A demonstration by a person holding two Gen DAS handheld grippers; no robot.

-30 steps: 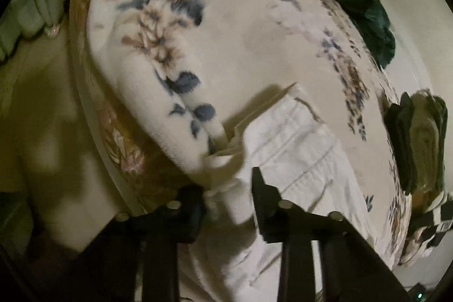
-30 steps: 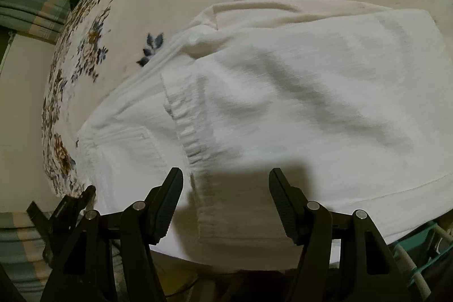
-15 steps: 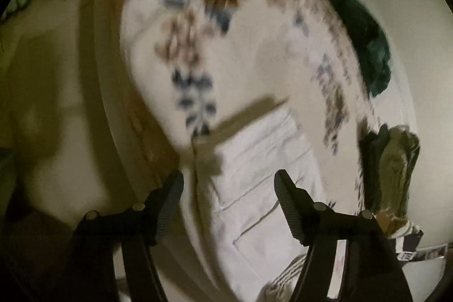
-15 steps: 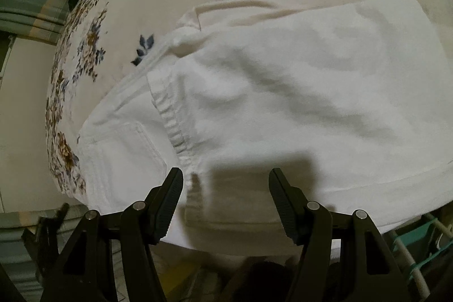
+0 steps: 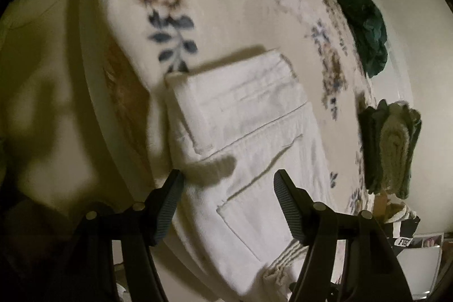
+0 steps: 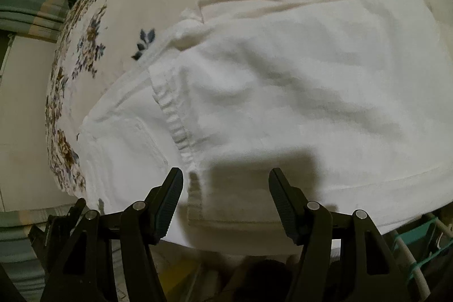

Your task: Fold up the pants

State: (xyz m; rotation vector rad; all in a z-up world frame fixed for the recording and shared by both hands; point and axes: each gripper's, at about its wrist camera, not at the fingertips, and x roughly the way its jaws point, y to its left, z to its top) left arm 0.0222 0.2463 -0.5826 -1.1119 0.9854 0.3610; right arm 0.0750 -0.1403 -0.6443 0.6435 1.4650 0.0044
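White pants [image 5: 249, 137] lie folded on a floral blanket [image 5: 240, 13] near its front edge. In the left wrist view the waistband end and a back pocket face me. My left gripper [image 5: 228, 183] hovers open just above that end, its fingers apart and nothing pressed between them. In the right wrist view the same pants [image 6: 297, 92] spread wide, with a leg hem laid across the seat. My right gripper [image 6: 226, 180] stands open over the near edge of the cloth, casting a shadow on it, holding nothing.
A dark green garment [image 5: 365, 27] lies at the far edge of the blanket. A rolled green-and-dark towel stack [image 5: 393, 149] sits at the right. Floor lies left of the bed [image 5: 42, 104]. A teal-and-white rack [image 6: 424, 251] stands at lower right.
My left gripper let go of the pants' corner, opened wide and drew back, so the folded waistband end now lies flat. The right gripper stayed open and nearly still.
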